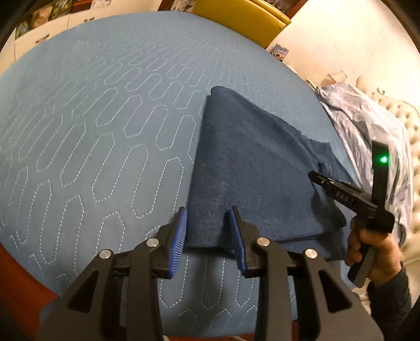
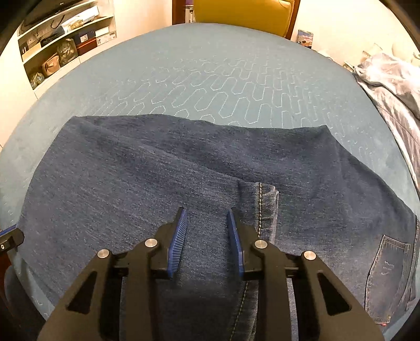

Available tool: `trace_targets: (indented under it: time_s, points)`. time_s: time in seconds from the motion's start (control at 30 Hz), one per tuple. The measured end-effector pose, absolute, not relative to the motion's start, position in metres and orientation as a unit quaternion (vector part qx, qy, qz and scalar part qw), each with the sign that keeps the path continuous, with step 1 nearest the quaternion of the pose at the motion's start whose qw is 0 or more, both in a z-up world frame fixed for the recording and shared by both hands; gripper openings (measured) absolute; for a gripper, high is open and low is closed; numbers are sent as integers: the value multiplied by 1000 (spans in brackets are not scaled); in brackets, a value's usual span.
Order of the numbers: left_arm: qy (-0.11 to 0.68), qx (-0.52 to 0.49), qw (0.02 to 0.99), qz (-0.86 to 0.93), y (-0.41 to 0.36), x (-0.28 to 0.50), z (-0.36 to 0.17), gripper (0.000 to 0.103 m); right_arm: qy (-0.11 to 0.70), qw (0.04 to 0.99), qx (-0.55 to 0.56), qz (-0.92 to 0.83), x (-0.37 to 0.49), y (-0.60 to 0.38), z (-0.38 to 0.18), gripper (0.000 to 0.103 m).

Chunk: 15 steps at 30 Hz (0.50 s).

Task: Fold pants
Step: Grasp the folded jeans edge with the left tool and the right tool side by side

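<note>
Right now the pants [image 2: 210,178], dark blue jeans, lie folded on the quilted blue cover [image 2: 210,78] of a table, nearer its front edge. From the right wrist view a hemmed leg end with pale stitching lies across the top layer, and a back pocket [image 2: 388,275] shows at the lower right. The right gripper [image 2: 207,236] hangs just over the denim with its blue pads [image 2: 178,238] spread apart and nothing between them. The left gripper [image 1: 208,233] sits at the near left corner of the folded jeans, its jaws likewise apart and empty. In the left wrist view a hand [image 1: 372,251] grasps the other tool's handle over the right side of the jeans. A yellow chair [image 2: 241,13] stands behind the table, and crumpled pale cloth [image 2: 388,86] lies to the right.
</note>
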State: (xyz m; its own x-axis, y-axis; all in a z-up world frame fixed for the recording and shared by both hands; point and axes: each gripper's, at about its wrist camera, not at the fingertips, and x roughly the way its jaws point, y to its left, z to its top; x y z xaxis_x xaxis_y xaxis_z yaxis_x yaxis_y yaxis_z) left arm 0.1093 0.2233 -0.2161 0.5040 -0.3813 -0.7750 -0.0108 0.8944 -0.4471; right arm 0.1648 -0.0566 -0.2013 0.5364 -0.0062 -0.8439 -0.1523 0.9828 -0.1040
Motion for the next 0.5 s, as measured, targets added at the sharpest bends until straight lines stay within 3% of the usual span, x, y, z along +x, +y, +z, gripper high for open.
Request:
trace_targets:
  time_s: [0.37,0.5]
  points:
    - [484,-213,839,-130,230,106,-221,36,478,873,-83,45,164,-57,-206,27]
    - [488,-191,844,-115,222,106,-215,29,476,874,-86,43,160,-54,-207,28]
